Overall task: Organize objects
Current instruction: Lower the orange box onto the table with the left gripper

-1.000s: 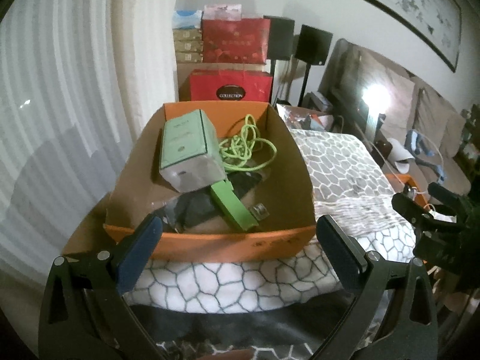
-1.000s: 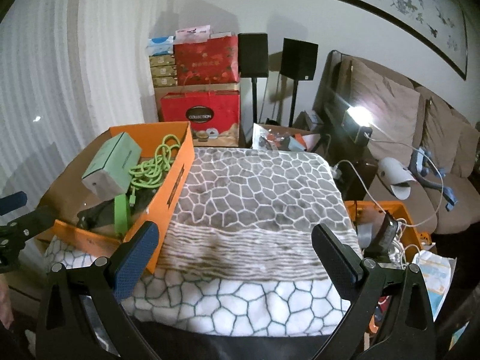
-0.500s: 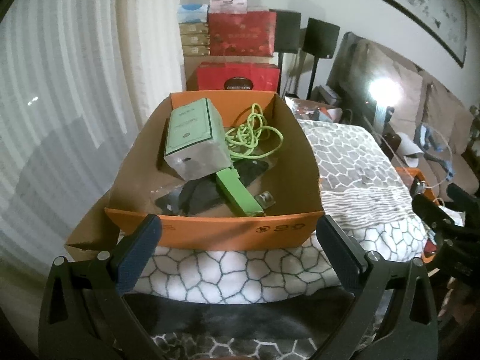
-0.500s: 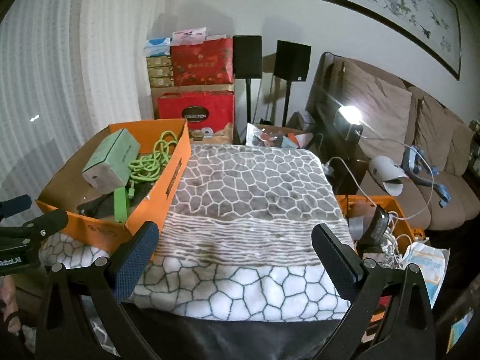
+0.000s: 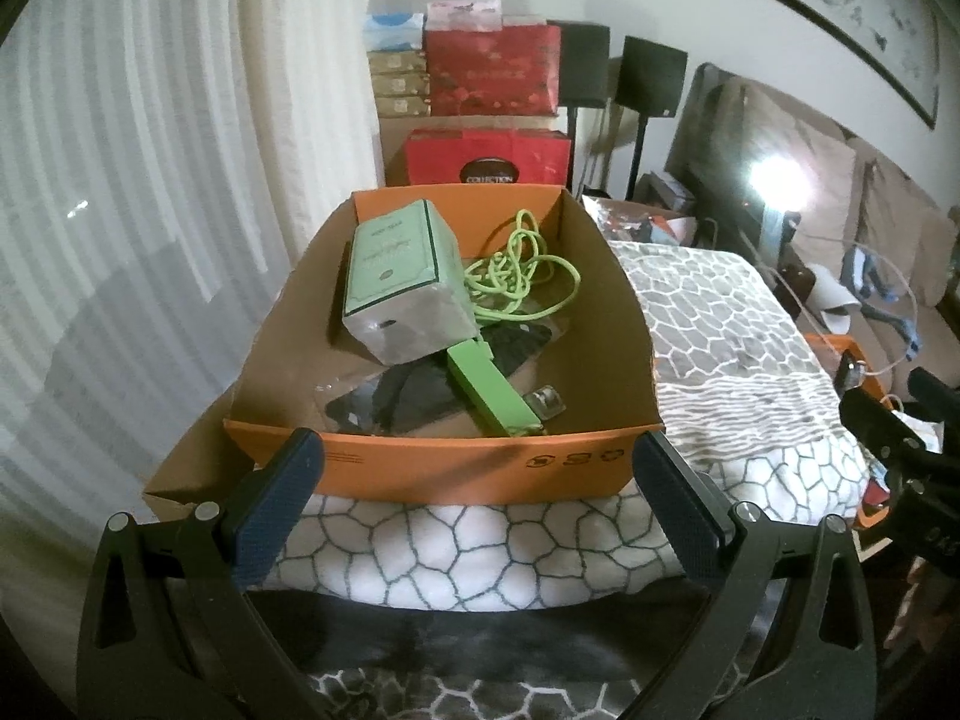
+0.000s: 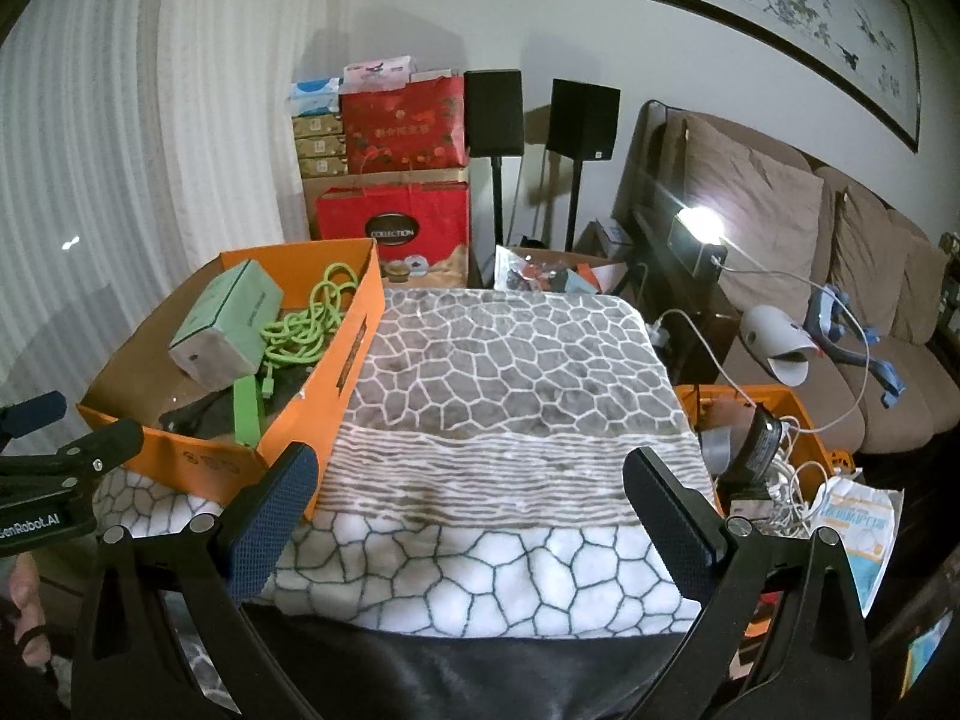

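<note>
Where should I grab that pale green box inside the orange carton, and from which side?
Probably from above, closing the left tool across the two long side faces of the pale green box. It lies tilted, its grey end propped toward the camera on other items, so those sides look exposed. The green cable lies close along its right side in the orange carton; stay clear.

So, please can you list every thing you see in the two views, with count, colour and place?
Open box: one, orange, on blanket's left side.
Carton: one, pale green, inside box.
Cable: one, bright green, inside box, behind carton.
Flat bar: one, green, inside box, near front.
Blanket: one, grey-white, centre.
Gift bags: two, red, by wall.
Speakers: two, black, on stands.
Sofa: one, brown, right.
Bin: one, orange, right of blanket.
Left gripper: black, jaws open, empty.
Right gripper: black, jaws open, empty.
</note>
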Motion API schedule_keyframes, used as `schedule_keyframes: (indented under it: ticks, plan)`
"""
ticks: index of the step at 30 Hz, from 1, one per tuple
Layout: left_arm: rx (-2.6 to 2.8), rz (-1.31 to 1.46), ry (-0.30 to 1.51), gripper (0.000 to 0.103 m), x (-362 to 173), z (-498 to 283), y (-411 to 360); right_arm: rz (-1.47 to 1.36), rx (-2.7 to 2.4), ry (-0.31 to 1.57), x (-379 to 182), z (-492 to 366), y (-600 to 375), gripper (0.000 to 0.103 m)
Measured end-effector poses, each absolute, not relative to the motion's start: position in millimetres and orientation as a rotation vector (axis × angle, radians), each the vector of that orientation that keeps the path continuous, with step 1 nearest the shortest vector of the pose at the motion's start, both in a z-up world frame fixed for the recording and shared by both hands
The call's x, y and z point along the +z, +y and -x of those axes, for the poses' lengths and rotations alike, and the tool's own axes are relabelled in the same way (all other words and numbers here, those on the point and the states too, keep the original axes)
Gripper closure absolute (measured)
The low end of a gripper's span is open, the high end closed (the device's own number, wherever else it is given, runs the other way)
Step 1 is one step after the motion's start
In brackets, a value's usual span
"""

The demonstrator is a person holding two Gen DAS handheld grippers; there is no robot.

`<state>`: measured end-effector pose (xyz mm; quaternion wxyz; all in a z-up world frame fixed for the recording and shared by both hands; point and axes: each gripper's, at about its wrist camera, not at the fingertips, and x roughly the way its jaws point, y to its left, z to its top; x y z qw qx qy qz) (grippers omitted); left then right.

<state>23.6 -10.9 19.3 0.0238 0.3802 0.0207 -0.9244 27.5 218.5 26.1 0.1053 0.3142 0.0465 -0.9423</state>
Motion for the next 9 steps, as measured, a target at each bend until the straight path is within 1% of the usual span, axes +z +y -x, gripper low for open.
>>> schedule_keyframes:
  ticks: [9]
  plan:
    - [-2.857,-1.190,0.066,0.000,19.8,-23.2,-11.4,-0.923,-2.777,0.135,26.5,-27.7,218.9,0.000]
